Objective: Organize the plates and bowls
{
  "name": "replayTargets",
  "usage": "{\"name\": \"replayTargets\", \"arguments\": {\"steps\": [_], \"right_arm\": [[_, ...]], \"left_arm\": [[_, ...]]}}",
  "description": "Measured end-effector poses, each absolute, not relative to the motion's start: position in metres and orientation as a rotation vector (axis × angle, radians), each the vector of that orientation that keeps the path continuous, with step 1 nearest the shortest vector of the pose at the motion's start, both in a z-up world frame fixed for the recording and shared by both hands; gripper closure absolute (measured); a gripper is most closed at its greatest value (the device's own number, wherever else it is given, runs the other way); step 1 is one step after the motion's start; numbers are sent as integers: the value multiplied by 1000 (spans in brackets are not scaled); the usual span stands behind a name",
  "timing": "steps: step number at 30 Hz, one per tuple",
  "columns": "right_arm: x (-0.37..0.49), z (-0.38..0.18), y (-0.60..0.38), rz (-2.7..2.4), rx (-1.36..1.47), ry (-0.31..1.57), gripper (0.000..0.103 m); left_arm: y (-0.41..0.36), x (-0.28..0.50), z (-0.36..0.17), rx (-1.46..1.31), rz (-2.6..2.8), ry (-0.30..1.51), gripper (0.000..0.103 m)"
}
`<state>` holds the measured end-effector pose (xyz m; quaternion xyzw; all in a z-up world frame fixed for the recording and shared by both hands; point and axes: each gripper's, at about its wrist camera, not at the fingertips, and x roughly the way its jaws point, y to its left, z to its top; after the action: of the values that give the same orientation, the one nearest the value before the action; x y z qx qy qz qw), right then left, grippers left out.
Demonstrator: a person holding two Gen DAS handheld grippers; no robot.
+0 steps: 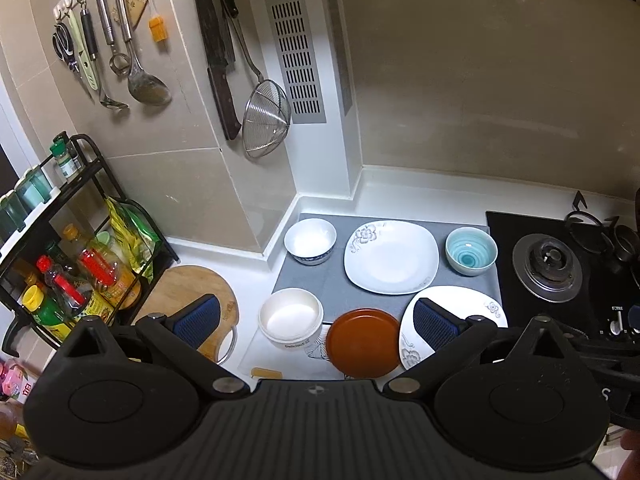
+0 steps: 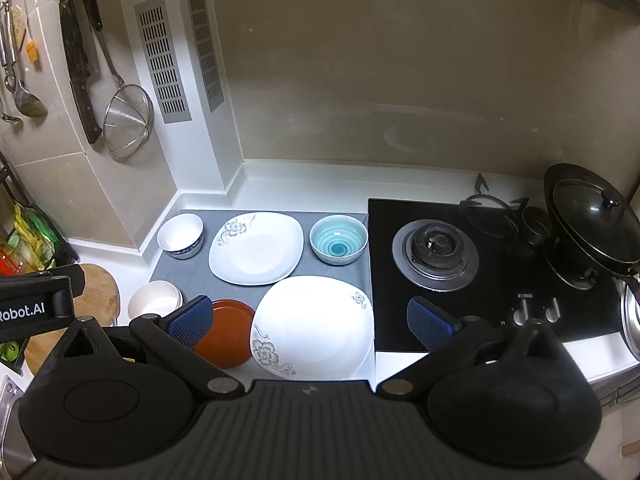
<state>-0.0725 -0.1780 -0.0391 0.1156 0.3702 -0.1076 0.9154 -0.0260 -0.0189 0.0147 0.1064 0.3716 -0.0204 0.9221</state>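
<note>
Here, left gripper (image 1: 318, 322) and right gripper (image 2: 308, 320) gape wide, empty, ribbed blue pads. Centre frame, grey mat (image 2: 192, 272): two glossy squarish plates (image 2: 256, 248), round brown dish (image 2: 228, 332), three bowls (image 2: 339, 239).

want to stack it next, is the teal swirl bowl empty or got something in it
Empty. The teal bowl stands upright on the grey mat, and its spiral pattern shows unobstructed to the bottom in both views.

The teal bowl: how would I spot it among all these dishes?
Find the black gas hob; a grey mat lies left of it. At the mat's back corner nearest the hob sits the teal bowl, the only dish with a blue-green spiral inside.
</note>
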Motion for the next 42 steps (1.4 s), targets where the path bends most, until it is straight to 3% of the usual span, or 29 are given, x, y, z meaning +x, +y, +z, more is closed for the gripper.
{"name": "replayTargets", "arguments": {"steps": [42], "right_arm": [[-75,-49,-201,-225,263,795,0]], "left_arm": [[-33,-30,7,192,-76,802,1]]}}
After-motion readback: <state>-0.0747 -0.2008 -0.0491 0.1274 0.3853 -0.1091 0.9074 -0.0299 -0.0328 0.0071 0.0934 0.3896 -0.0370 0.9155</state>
